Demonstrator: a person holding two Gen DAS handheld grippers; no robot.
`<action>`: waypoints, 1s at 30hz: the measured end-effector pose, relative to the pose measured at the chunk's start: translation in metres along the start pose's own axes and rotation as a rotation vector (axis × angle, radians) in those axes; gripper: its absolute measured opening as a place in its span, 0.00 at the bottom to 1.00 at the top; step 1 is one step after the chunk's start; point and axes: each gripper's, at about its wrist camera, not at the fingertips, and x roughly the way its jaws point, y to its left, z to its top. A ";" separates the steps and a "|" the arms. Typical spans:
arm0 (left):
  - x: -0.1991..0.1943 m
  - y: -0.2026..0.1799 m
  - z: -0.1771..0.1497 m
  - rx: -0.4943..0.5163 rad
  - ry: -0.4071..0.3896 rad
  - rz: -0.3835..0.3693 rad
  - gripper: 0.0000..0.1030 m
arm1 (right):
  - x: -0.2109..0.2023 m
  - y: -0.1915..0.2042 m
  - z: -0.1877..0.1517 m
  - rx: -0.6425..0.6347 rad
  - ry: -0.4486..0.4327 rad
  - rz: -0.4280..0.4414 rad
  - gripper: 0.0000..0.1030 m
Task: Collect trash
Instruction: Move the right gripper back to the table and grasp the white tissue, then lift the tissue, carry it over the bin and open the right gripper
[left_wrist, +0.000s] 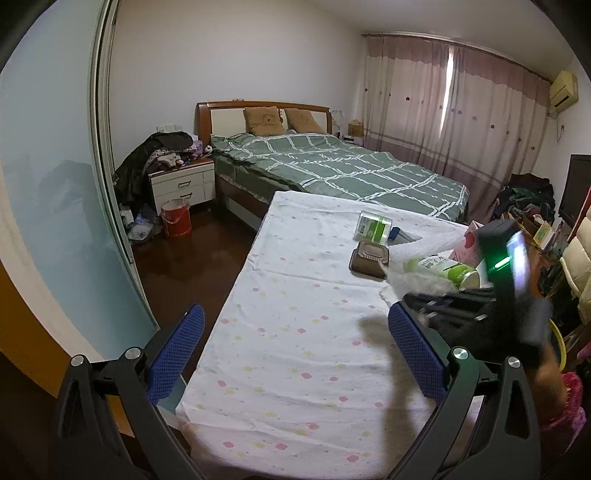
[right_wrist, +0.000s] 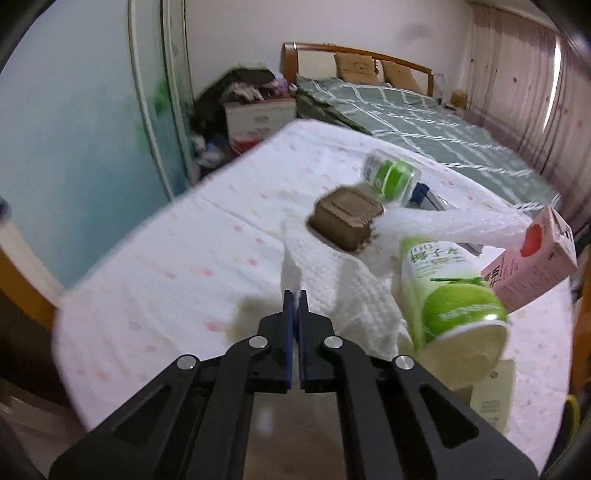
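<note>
My right gripper (right_wrist: 295, 295) is shut on the edge of a white paper towel (right_wrist: 332, 288) that lies on the cloth-covered table (right_wrist: 166, 266). A green and white bottle (right_wrist: 443, 295) lies on the towel to the right, next to a pink carton (right_wrist: 532, 262). A brown moulded tray (right_wrist: 345, 218), a small green-labelled jar (right_wrist: 391, 177) and bubble wrap (right_wrist: 443, 221) lie beyond. My left gripper (left_wrist: 295, 332) is open and empty above the table's near part; it sees the jar (left_wrist: 373, 226), the tray (left_wrist: 369, 258), the bottle (left_wrist: 443, 271) and the right gripper's body (left_wrist: 506, 266).
A bed with a green checked cover (left_wrist: 332, 166) stands behind the table. A white nightstand piled with clothes (left_wrist: 183, 184) and a red bucket (left_wrist: 176, 218) are at the left by a sliding glass door (left_wrist: 55, 184). Clutter (left_wrist: 528, 203) fills the right side.
</note>
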 end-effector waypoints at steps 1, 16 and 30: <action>0.001 -0.001 0.000 0.002 0.000 -0.001 0.95 | -0.012 -0.004 0.002 0.021 -0.019 0.036 0.02; 0.009 -0.027 -0.005 0.042 0.024 -0.055 0.95 | -0.177 -0.074 0.007 0.192 -0.292 0.145 0.02; 0.023 -0.073 -0.003 0.104 0.047 -0.122 0.95 | -0.281 -0.171 -0.048 0.356 -0.415 -0.107 0.02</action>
